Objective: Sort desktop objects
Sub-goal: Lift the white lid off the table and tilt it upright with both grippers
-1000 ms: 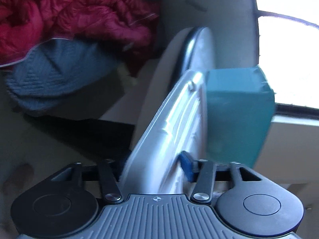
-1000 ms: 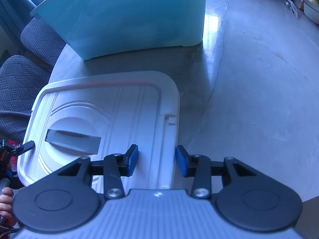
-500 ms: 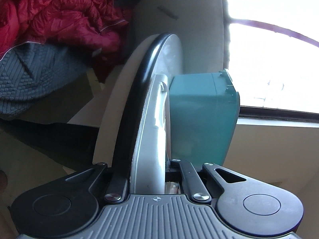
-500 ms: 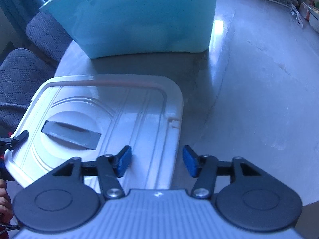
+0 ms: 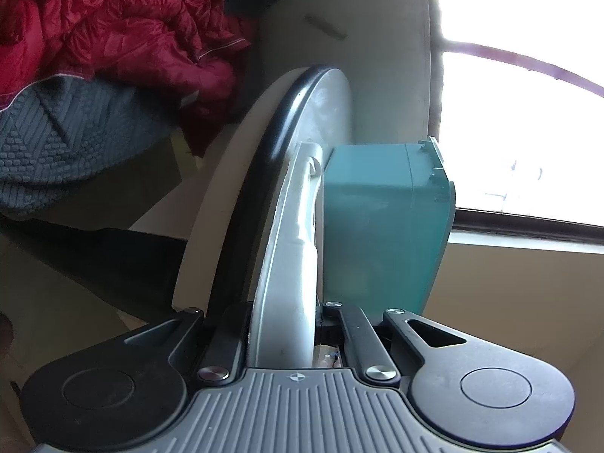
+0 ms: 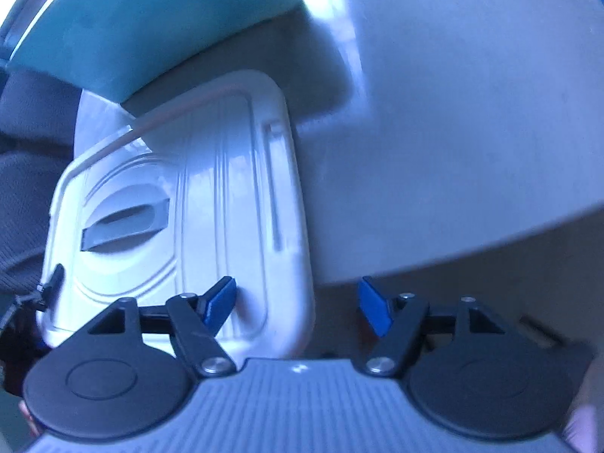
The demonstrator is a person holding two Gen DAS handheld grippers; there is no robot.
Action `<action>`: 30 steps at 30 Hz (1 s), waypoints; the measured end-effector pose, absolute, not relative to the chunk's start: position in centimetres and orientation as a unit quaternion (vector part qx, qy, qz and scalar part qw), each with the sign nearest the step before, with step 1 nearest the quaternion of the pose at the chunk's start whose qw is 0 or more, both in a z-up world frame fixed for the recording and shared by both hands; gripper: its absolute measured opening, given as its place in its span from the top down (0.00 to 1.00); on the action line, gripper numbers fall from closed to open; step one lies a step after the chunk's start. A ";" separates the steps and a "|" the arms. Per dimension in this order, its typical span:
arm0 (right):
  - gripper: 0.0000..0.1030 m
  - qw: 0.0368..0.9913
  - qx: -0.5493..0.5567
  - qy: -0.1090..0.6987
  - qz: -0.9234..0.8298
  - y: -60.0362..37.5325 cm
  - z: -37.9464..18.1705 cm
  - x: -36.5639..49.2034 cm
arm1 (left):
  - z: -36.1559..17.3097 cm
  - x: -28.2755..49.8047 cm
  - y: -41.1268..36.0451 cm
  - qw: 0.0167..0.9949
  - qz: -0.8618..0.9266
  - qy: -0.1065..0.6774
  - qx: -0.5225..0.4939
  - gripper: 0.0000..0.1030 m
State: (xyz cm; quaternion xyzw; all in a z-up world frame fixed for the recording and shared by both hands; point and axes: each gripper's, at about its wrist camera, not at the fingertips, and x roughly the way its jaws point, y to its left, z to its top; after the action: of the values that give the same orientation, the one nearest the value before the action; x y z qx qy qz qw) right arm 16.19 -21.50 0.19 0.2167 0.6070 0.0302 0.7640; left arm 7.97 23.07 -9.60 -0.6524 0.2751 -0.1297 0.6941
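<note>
The left gripper [image 5: 298, 324] is squeezed shut on the edge of a white plastic lid [image 5: 290, 264], and from the left wrist camera the lid is seen edge-on, lying flat against the top of the round table [image 5: 328, 105]. The table has a dark rim, and it looks turned on its side here because the camera is tipped. Right behind the lid stands a teal plastic bin [image 5: 381, 226], close to the lid, by the table's far edge near a bright window [image 5: 528, 113]. A red puffy jacket [image 5: 113, 22] lies on a gray knitted cloth [image 5: 56, 139] off past the table's edge. From the right wrist camera, the same lid [image 6: 211, 196] lies on the gray table [image 6: 472, 113] at its near edge, with one end sticking out past that edge. The lid has a sunken round part with a gray handle [image 6: 124, 226] in it. The teal bin [image 6: 132, 15] is past the lid's far end, and I cannot tell if they touch. The right gripper [image 6: 298, 302] has its jaws opening, and its blue pads [image 6: 221, 302] are well apart. One pad is over the lid's near corner and the other is off past the table's edge. The lid's corner lies between them, but the pads do not press on it. This picture is a bit blurry.
</note>
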 end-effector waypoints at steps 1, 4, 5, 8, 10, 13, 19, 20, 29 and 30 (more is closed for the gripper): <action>0.31 0.767 0.219 0.603 0.032 -21.5 0.1 15.8 | -9.7 8.0 23.1 0.693 -0.131 0.275 -0.654 0.91; 0.31 0.754 0.244 0.609 0.033 -21.9 -1.0 15.5 | -10.1 8.2 23.1 0.686 -0.132 0.277 -0.660 0.91; 0.31 0.744 0.266 0.612 0.038 -22.1 -1.4 15.4 | -10.1 8.2 23.1 0.685 -0.131 0.277 -0.661 0.91; 0.31 0.717 0.345 0.602 0.070 -22.3 -3.0 14.9 | -10.2 8.4 22.9 0.689 -0.131 0.280 -0.655 0.91; 0.33 0.717 0.352 0.598 0.070 -22.2 -3.3 14.6 | -10.3 8.6 23.2 0.690 -0.127 0.280 -0.655 0.91; 0.43 0.734 0.346 0.578 0.085 -22.2 -2.3 14.1 | -10.2 8.6 23.7 0.694 -0.121 0.274 -0.655 0.91; 0.58 0.767 0.339 0.533 0.113 -22.5 0.4 13.3 | -8.4 9.4 24.1 0.714 -0.145 0.275 -0.627 0.91; 0.58 0.769 0.341 0.527 0.120 -22.5 0.9 13.2 | -7.9 9.5 23.9 0.717 -0.156 0.274 -0.622 0.91; 0.58 0.789 0.336 0.501 0.118 -22.8 2.7 11.9 | -6.5 9.8 23.3 0.729 -0.177 0.275 -0.601 0.91; 0.58 0.790 0.335 0.500 0.116 -22.8 2.6 11.7 | -6.5 9.7 23.3 0.729 -0.179 0.277 -0.600 0.91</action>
State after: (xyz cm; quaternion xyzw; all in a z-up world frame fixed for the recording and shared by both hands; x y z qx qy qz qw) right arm 11.73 -22.81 2.58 0.3355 0.4998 0.1164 0.7900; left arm 9.65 23.29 -6.51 -0.5996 0.2770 -0.1787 0.7293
